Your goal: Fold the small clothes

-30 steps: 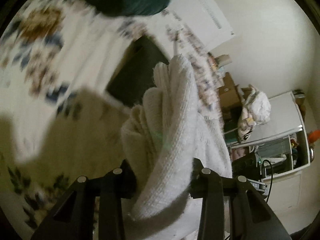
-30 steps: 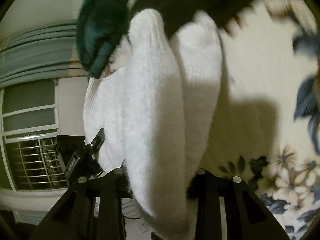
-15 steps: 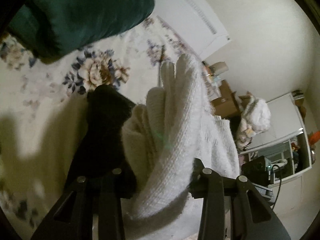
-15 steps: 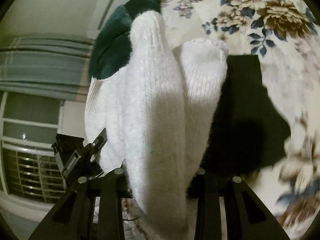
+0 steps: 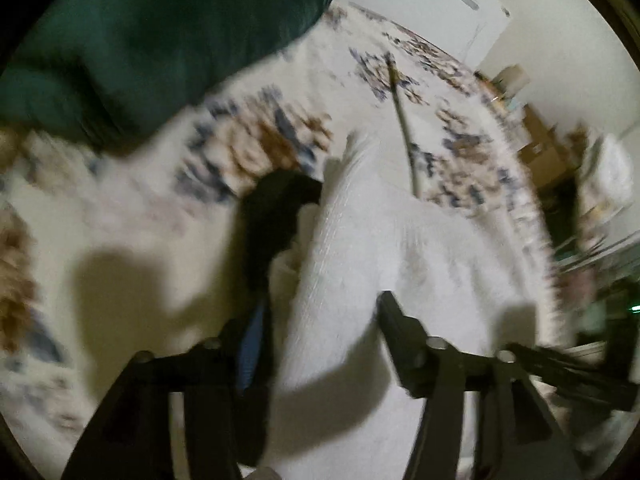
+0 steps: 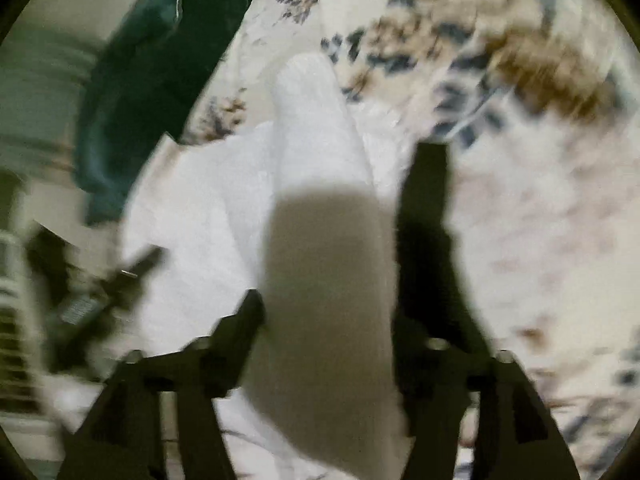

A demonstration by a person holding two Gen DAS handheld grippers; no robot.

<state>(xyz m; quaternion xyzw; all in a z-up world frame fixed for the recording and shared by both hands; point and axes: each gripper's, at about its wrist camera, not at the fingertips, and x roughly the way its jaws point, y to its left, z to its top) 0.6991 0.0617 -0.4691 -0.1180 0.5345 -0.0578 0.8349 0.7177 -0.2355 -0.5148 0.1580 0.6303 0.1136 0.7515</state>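
Our two handheld grippers, all black

We are looking at the left gripper (image 5: 320,320) and right gripper (image 6: 340,272): each is showing two matte black angular fingers (image 5: 396,328) with round silver screw heads, and the left one is showing a blue strip on one finger.

A floral bedspread (image 5: 460,148) in cream, blue and brown covers the bed. Behind it rises a plain pale wall (image 5: 560,32), with brown cardboard boxes (image 5: 540,148) stacked at its foot. Greenish curtains (image 6: 36,80) hang blurred at one side.
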